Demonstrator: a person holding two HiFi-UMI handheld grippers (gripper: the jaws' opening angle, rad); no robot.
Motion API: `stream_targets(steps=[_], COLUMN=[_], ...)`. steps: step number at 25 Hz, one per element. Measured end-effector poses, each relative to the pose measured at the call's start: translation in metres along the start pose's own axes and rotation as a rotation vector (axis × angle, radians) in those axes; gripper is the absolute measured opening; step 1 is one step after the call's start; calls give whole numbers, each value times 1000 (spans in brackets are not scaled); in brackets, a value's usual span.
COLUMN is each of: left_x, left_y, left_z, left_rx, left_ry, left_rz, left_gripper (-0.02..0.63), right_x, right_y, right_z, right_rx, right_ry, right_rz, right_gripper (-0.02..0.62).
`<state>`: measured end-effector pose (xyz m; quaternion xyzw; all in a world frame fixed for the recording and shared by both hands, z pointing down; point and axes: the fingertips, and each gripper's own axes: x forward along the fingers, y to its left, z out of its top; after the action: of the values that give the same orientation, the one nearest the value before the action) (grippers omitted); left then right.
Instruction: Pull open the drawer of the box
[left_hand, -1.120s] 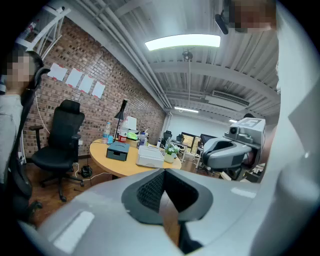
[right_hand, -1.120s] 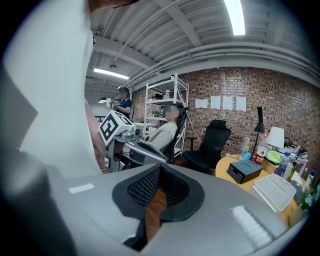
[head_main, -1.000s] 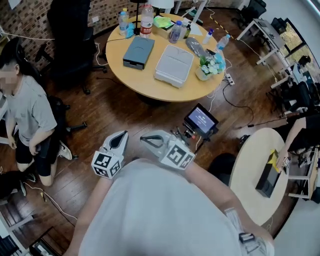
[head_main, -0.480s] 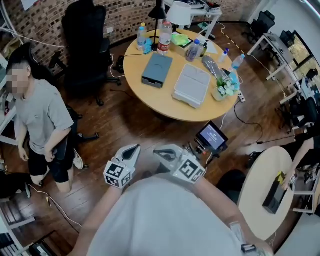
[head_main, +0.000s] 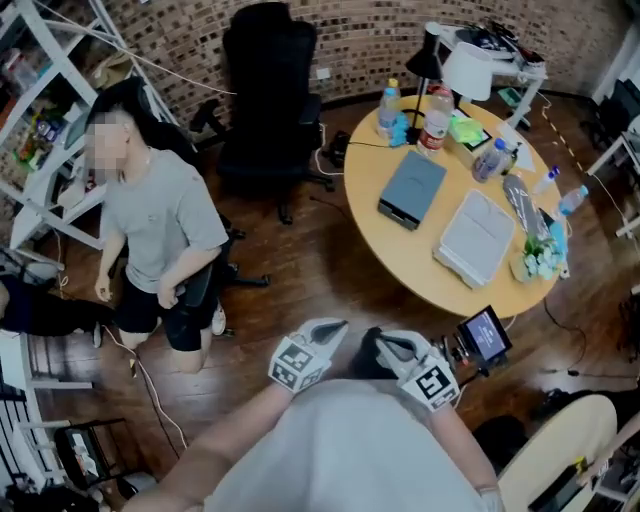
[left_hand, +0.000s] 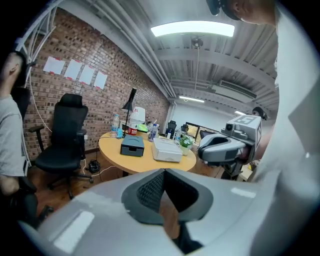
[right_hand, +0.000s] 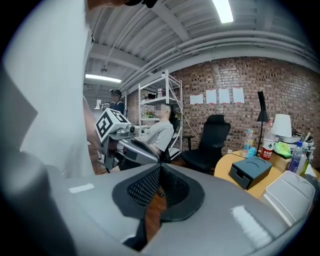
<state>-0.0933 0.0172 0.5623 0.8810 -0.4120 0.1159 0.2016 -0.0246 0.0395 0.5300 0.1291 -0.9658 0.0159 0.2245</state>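
At about one o'clock from both hand-held grippers, and well apart from them, the dark grey box (head_main: 412, 188) sits on the round wooden surface (head_main: 398, 252). Its drawer (head_main: 395, 213) faces the surface's near edge and looks pushed fully in. A white flat case (head_main: 473, 238) lies just beside the box at its four o'clock. Bottles (head_main: 436, 118) and a white lamp (head_main: 478, 68) stand towards twelve. The left hand-held gripper (head_main: 336, 324) hangs over the wooden floor (head_main: 300, 270) with its jaws pressed together and empty. The right hand-held gripper (head_main: 380, 341), just beside it at three o'clock, has its jaws together too, pinching nothing. A black office chair (head_main: 270, 90) stands at ten o'clock of the surface. A person in a grey T-shirt (head_main: 160, 220) is at ten o'clock of the hand-held grippers.
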Motion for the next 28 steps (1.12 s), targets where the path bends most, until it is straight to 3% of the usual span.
stream_targets(steps=[3, 9, 12, 17, 20, 28], left_x=[27, 92, 102, 106, 131, 164], left_y=[12, 33, 29, 57, 61, 78], left_z=[12, 50, 59, 78, 79, 75], left_rx=[11, 71, 86, 116, 136, 209], left_ry=[40, 29, 36, 59, 81, 157], left_rz=[-9, -44, -73, -38, -24, 11], left_gripper=[5, 5, 6, 5, 5, 5], right_x=[-8, 0, -5, 14, 13, 16], right_y=[-31, -103, -115, -138, -161, -189], right_z=[-2, -12, -9, 20, 14, 5], right_rx=[4, 51, 54, 31, 12, 10], right_ry=[-15, -40, 12, -16, -54, -36], right_rz=[-22, -81, -93, -65, -55, -32], right_gripper=[5, 5, 5, 5, 5, 5])
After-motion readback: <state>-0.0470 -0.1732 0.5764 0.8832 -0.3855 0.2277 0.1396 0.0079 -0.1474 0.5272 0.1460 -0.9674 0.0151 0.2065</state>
